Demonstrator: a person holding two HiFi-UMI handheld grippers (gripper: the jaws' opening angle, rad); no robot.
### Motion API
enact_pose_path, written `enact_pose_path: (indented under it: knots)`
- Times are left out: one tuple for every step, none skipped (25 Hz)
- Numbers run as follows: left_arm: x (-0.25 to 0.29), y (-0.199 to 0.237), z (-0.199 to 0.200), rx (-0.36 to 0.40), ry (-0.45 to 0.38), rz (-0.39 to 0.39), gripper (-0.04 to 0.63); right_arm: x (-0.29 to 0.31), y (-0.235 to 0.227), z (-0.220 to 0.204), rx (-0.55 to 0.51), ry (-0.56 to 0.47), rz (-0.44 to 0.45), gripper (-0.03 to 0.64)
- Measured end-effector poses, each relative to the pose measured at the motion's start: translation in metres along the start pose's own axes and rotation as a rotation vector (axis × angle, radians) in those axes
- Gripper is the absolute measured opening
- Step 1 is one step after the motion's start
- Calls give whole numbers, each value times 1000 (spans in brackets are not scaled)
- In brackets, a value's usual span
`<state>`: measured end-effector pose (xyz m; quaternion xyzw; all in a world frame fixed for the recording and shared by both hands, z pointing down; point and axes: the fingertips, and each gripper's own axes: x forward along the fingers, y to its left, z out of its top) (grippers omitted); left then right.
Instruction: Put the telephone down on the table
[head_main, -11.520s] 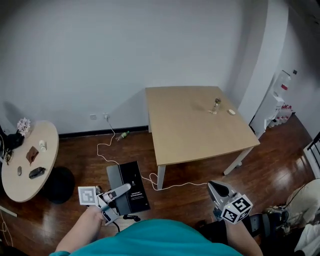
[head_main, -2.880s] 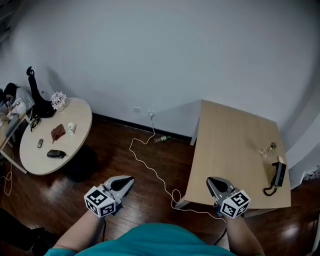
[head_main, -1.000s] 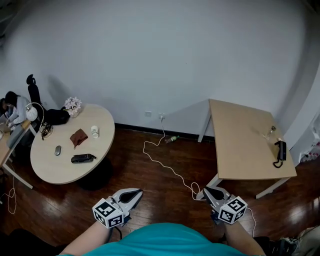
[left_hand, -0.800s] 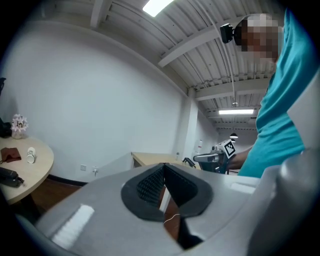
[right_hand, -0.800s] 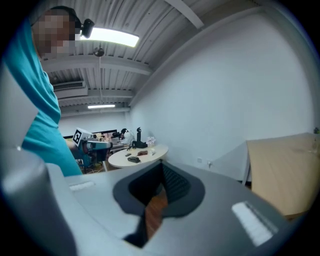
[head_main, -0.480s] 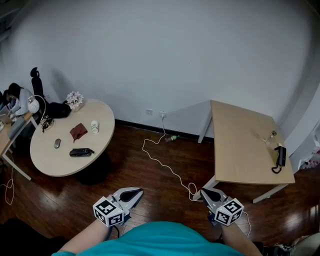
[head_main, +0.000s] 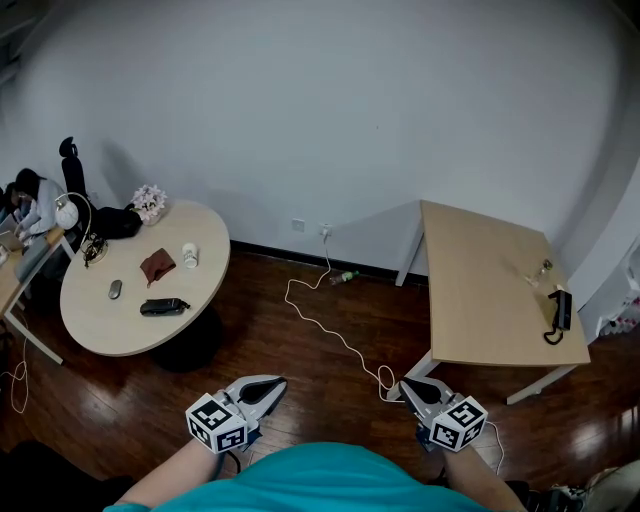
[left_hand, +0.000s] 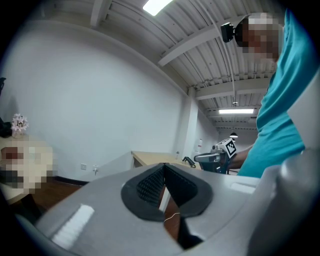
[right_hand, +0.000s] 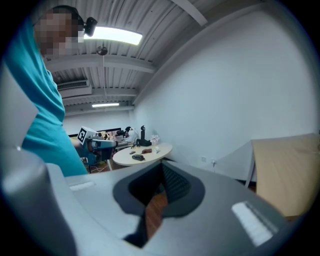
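Note:
The black telephone (head_main: 559, 310) lies at the right edge of the rectangular wooden table (head_main: 480, 300), its coiled cord beside it. In the left gripper view the telephone (left_hand: 189, 161) shows small and dark on that table. Both grippers hang low in front of me over the wood floor, far from the telephone. My left gripper (head_main: 272, 381) (left_hand: 164, 166) is shut and empty. My right gripper (head_main: 405, 384) (right_hand: 161, 169) is also shut, with nothing in it. Each gripper view shows the other gripper: the right gripper (left_hand: 215, 158) and the left gripper (right_hand: 97, 143).
A round table (head_main: 130, 320) at the left carries a brown pouch, a cup, flowers and small dark items. A white cable (head_main: 330, 330) snakes across the floor to the wall socket. A small bottle (head_main: 543, 270) stands near the telephone. A person (head_main: 25, 200) sits at far left.
In the earliest frame the table bore no telephone; from about three seconds ago it lies there. Over the last second both grippers have kept still and shut.

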<state>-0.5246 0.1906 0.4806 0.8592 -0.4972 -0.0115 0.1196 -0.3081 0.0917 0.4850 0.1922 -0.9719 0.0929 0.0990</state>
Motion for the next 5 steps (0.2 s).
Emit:
enact_pose_path:
  knots:
    - [-1,0,-1,1,4,-2,6,0,1,-1,0,1,-1,0]
    - [-3,1,-2,1,6,-2,6,1,2,-1,-1,2,-1,0]
    - [-4,1,-3,1,8,-1,6,1,3,-1,-2,2,0,0]
    - [-5,2,-3,1,9,-1,6,2,5,0,-5,2,2,0]
    - [-6,3,-4,1,10,-1,6,3,6,0,-7,2,4,0]
